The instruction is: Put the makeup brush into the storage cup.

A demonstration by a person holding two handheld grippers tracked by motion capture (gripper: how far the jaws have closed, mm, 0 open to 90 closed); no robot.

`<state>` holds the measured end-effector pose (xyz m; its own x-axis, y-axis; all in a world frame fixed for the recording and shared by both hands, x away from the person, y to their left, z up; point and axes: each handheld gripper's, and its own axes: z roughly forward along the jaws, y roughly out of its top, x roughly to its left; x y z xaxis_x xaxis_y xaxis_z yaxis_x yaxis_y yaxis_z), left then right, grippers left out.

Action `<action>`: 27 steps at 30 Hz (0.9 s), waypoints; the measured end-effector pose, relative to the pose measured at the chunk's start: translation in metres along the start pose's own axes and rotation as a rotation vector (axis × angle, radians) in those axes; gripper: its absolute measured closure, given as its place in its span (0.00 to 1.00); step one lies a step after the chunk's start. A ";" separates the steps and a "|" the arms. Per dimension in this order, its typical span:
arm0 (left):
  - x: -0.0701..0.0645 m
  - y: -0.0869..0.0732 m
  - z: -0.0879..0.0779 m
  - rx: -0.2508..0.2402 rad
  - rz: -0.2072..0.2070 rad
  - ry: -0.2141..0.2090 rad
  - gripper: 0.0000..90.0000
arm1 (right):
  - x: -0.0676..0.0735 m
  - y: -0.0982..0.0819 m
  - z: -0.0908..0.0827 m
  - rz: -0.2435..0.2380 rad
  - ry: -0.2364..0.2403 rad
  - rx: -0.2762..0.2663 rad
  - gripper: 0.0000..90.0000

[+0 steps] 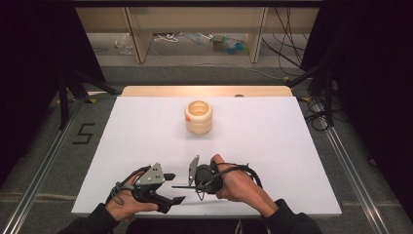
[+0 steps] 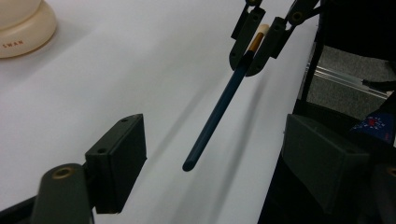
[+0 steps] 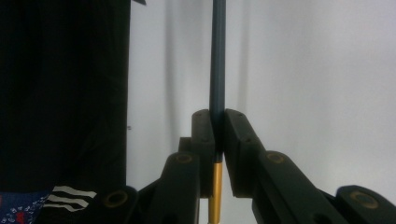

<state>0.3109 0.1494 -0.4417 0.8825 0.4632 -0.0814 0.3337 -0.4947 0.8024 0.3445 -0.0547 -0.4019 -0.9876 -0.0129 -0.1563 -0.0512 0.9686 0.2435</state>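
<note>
A dark blue pencil (image 1: 182,186) with a gold ferrule is held level just above the white tabletop (image 1: 146,141) near its front edge. My right gripper (image 1: 197,186) is shut on the pencil's ferrule end, seen close in the right gripper view as the pencil (image 3: 217,60) pinched between the jaws of the right gripper (image 3: 218,126). My left gripper (image 1: 174,188) stands open facing it. In the left gripper view the pencil (image 2: 219,109) points its tip into the gap of the left gripper (image 2: 219,172) without touching either pad, and the right gripper (image 2: 259,44) shows farther off.
A cream ribbed ring-shaped holder (image 1: 198,117) stands upright at the table's far middle, and the holder (image 2: 23,28) sits top left in the left gripper view. Black curtains flank the table. Cables, rails and a floor mark "5" (image 1: 84,133) lie around it.
</note>
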 end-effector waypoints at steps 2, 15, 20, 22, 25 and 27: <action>0.000 0.001 0.001 0.016 0.002 0.002 0.26 | 0.002 0.001 0.001 0.006 0.002 -0.015 0.93; -0.001 0.004 0.009 0.048 -0.032 -0.046 0.33 | 0.005 0.005 0.001 -0.069 0.013 -0.016 0.93; -0.001 0.005 0.012 0.062 -0.029 -0.060 0.37 | 0.006 0.006 0.002 -0.086 0.013 -0.017 0.93; -0.002 0.005 0.012 0.067 -0.033 -0.060 0.39 | 0.006 0.007 0.001 -0.098 0.012 -0.015 0.93; -0.002 0.006 0.012 0.075 -0.019 -0.061 0.42 | 0.007 0.007 0.001 -0.083 0.013 -0.013 0.93; -0.002 0.006 0.013 0.077 -0.019 -0.066 0.45 | 0.007 0.007 0.001 -0.083 0.017 -0.015 0.93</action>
<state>0.3154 0.1361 -0.4444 0.8947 0.4252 -0.1371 0.3731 -0.5425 0.7527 0.3375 -0.0479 -0.4024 -0.9822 -0.0976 -0.1606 -0.1354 0.9602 0.2445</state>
